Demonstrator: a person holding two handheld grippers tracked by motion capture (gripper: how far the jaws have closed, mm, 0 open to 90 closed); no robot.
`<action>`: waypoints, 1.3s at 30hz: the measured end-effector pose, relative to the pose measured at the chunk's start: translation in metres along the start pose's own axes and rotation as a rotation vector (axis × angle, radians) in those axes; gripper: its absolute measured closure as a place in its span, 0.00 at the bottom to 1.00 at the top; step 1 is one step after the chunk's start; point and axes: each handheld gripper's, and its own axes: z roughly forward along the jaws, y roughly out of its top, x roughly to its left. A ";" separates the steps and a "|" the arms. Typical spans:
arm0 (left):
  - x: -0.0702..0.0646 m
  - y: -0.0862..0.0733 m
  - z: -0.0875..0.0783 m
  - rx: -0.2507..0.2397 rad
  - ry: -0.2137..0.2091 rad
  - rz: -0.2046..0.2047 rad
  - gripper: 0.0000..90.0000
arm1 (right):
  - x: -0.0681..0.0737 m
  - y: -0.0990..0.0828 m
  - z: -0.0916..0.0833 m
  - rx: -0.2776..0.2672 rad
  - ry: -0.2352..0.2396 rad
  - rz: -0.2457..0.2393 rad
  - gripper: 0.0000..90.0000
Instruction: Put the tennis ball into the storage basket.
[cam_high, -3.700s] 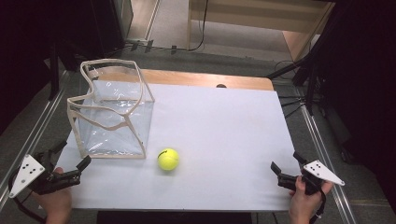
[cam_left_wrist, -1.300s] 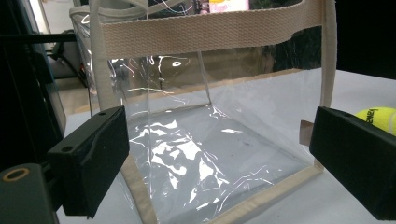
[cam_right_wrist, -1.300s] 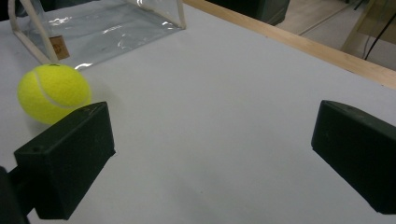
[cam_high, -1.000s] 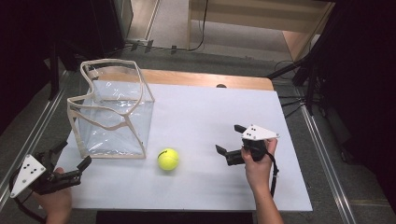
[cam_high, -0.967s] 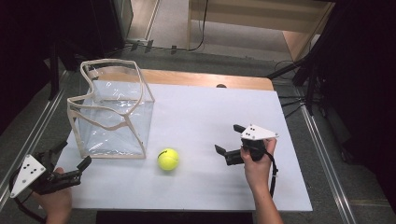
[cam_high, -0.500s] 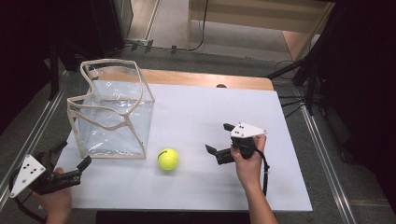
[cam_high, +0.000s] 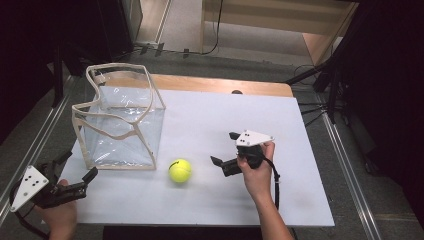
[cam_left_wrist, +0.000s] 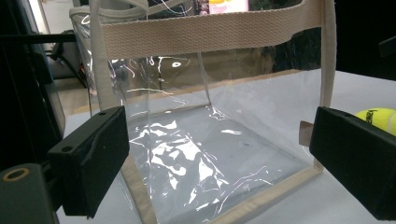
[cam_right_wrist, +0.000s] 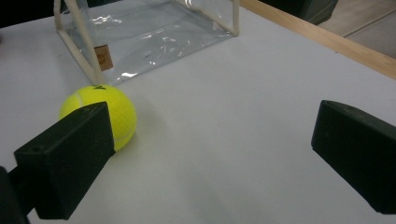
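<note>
The right gripper (cam_high: 223, 166) hangs low over the white table (cam_high: 210, 120) with its jaws spread wide and nothing between them. Its tips face the tennis ball (cam_high: 180, 170), which sits just ahead of them, near but apart. In the right gripper view the ball (cam_right_wrist: 103, 114) lies partly behind the left-hand jaw, so its lower near side is hidden. A dark curved mark shows on top of the ball; it is too small to read there. In the left gripper view a sliver of the ball (cam_left_wrist: 377, 117) peeks out above the right-hand jaw, bearing dark lettering that is cut off and cannot be read whole. Being round, the ball has no long axis and points no way.

Beyond the ball from the right gripper stands a clear plastic bag (cam_high: 120, 125) with beige webbing trim, upright, mouth open upward, its handles drooping. The ball rests just off the bag's near corner, not touching it as far as can be seen. A small tan label (cam_right_wrist: 100, 58) hangs on that corner seam; its print is too blurred to read.

The left gripper (cam_high: 75, 175) sits at the table's near left corner, jaws also wide apart and holding nothing, aimed at the bag (cam_left_wrist: 210, 130) close in front of it.
</note>
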 end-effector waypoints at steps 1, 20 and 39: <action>0.000 0.000 0.000 0.000 -0.001 -0.001 0.06 | 0.001 0.001 0.001 0.001 0.004 0.001 0.00; 0.000 0.000 0.000 -0.003 0.000 -0.003 0.06 | 0.019 0.010 0.030 0.047 0.083 -0.028 0.00; 0.000 0.000 0.000 -0.002 -0.001 -0.004 0.06 | 0.036 0.011 0.054 0.108 0.147 -0.051 0.00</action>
